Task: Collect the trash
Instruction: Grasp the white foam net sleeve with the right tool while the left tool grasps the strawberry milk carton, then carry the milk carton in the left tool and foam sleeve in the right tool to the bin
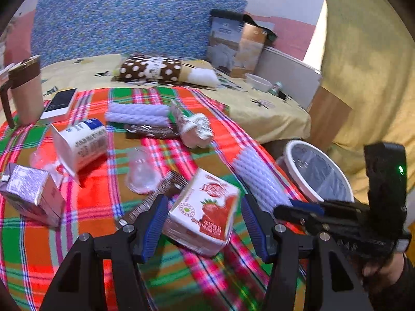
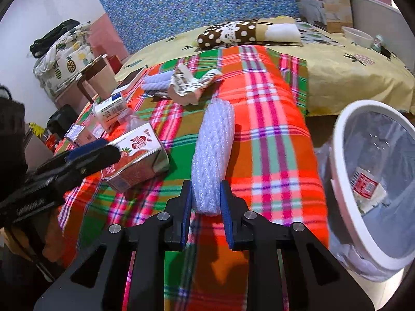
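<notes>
My left gripper point(image 1: 203, 207) is open, its blue pads on either side of a strawberry milk carton point(image 1: 205, 211) lying on the plaid cloth; the carton also shows in the right wrist view point(image 2: 137, 160). My right gripper point(image 2: 206, 191) is shut on the near end of a white foam net sleeve point(image 2: 211, 155), which also shows in the left wrist view point(image 1: 259, 178). A white trash bin point(image 2: 345, 181) with a clear liner stands to the right, off the cloth edge, with a labelled bottle point(image 2: 365, 184) inside.
Other trash lies on the cloth: a white-blue carton point(image 1: 80, 145), a silver carton point(image 1: 31, 194), a crumpled carton point(image 1: 194, 127), a clear plastic cup point(image 1: 142, 173), a brown wrapper point(image 1: 155, 199), another foam sleeve point(image 1: 137, 114). A mug point(image 1: 26, 93) and phone point(image 1: 59, 103) sit at far left.
</notes>
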`<state>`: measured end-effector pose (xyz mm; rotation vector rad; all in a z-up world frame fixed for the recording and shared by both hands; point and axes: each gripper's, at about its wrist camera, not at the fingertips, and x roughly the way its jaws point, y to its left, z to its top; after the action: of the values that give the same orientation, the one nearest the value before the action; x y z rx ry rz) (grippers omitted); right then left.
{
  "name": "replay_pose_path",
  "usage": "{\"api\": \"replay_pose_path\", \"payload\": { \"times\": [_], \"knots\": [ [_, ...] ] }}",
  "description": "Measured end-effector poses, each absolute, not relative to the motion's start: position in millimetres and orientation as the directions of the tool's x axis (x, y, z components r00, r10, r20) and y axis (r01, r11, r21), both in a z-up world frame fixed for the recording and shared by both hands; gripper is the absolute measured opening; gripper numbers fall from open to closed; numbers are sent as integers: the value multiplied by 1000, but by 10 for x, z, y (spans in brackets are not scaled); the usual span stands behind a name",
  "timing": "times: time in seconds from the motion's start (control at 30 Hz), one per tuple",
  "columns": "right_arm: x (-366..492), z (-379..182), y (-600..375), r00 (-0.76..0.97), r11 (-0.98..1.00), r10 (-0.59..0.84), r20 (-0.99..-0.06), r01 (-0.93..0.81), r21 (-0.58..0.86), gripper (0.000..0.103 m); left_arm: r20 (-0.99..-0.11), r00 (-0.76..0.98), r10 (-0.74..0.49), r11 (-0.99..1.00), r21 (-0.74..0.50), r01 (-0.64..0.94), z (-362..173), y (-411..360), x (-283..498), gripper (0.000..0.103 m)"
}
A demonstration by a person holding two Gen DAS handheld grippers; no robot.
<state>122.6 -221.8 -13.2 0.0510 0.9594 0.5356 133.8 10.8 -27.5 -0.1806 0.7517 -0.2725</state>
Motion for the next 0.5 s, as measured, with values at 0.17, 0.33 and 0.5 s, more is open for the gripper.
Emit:
{"api": "replay_pose_path", "payload": {
  "times": [0.17, 0.33, 0.5],
  "knots": [
    [1214, -108, -2303, 467, 875, 452, -760, -397, 277, 24, -671, 687, -280, 960, -202, 193, -289, -51, 1275, 59],
    [1205, -92, -2350, 474, 875, 456, -753, -393, 283, 24, -704, 671, -233, 971, -131, 199, -345, -201, 1300, 59],
    [1205, -90, -2377, 481, 877, 455, -750, -388, 283, 24, -728, 658, -192, 980, -103, 172, -419, -240, 1375, 59]
  ]
}}
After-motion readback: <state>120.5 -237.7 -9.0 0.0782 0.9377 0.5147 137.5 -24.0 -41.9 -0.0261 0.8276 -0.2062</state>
